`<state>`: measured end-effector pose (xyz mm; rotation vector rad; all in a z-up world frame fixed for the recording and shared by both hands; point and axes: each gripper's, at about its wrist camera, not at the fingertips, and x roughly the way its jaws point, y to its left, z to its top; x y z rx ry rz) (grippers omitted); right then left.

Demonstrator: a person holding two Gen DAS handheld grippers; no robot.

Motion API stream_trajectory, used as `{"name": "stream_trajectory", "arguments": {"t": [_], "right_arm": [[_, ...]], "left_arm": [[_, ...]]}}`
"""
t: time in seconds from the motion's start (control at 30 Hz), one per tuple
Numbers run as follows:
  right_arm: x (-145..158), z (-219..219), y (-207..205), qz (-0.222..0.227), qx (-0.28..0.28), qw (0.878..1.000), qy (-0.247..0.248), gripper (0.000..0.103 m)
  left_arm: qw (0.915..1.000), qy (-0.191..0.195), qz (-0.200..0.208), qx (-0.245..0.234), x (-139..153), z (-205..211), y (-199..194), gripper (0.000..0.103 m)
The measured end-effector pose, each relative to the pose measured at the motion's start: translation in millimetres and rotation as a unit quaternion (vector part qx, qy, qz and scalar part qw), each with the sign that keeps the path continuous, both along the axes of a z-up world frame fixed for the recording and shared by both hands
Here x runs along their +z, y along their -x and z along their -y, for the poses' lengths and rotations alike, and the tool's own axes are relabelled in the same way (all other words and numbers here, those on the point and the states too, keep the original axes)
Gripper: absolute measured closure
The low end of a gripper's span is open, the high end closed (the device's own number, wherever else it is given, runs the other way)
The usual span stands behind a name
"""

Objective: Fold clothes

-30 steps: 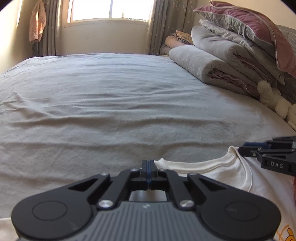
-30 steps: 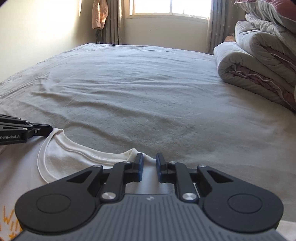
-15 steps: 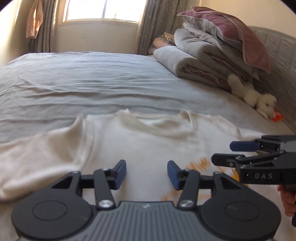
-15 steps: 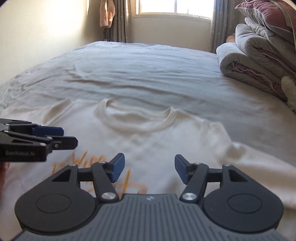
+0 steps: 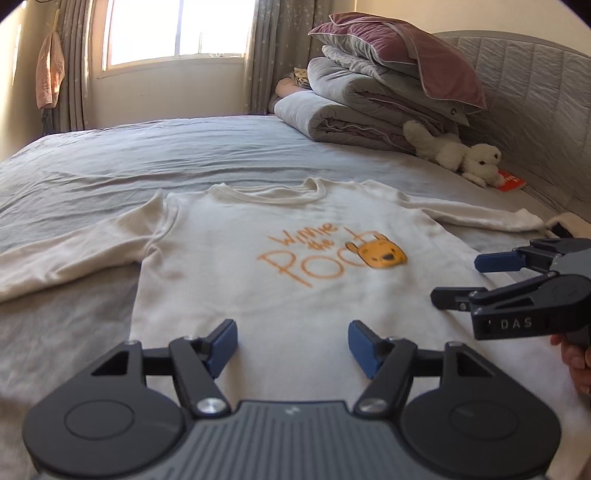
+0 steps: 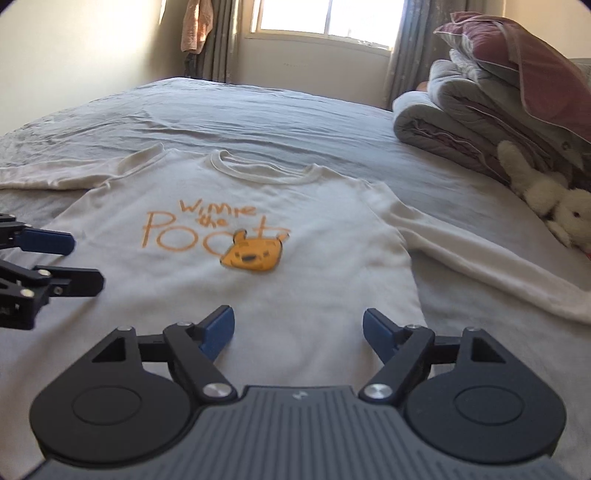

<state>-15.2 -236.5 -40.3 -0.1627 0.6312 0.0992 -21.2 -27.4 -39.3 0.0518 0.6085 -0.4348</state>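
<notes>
A cream long-sleeved shirt (image 5: 229, 280) (image 6: 314, 288) with an orange bear print lies flat and face up on the grey bed, neckline away from me, both sleeves spread sideways. My left gripper (image 5: 291, 343) hovers open above the shirt's lower body, holding nothing. My right gripper (image 6: 298, 330) is open too, over the lower right part of the shirt. Each gripper shows in the other's view: the right gripper (image 5: 465, 278) at the right edge, the left gripper (image 6: 83, 262) at the left edge.
Folded grey duvets (image 5: 354, 110) topped by a maroon pillow (image 5: 410, 55) are stacked at the headboard side on the right, with a white plush toy (image 5: 461, 155) beside them. The grey bedsheet (image 5: 110, 155) stretches toward the window (image 5: 177, 29).
Both grippers let go of the shirt's shoulders, opened wide and pulled back toward the hem. The whole shirt front and print have come into view.
</notes>
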Motion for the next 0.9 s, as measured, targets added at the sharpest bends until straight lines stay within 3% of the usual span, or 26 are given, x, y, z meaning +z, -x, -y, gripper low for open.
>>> {"name": "stream_trajectory", "arguments": {"t": [0.4,0.7,0.9], "right_arm": [[-8.5,16.9,80.0,0.011,-0.04,0.999,-0.01,0.02],[-10.6,33.6,120.0,0.006,-0.089,0.995,-0.049,0.017],[5.5,32.3,124.6,0.013,-0.094,0.995,-0.039,0.016]], "left_arm": [[0.9994,-0.016,0.006,-0.03,-7.3,-20.0,76.5,0.033],[0.9994,-0.006,-0.006,-0.033,-6.1,-38.1,106.8,0.03],[0.9984,-0.011,-0.033,-0.044,6.9,-32.6,103.6,0.025]]}}
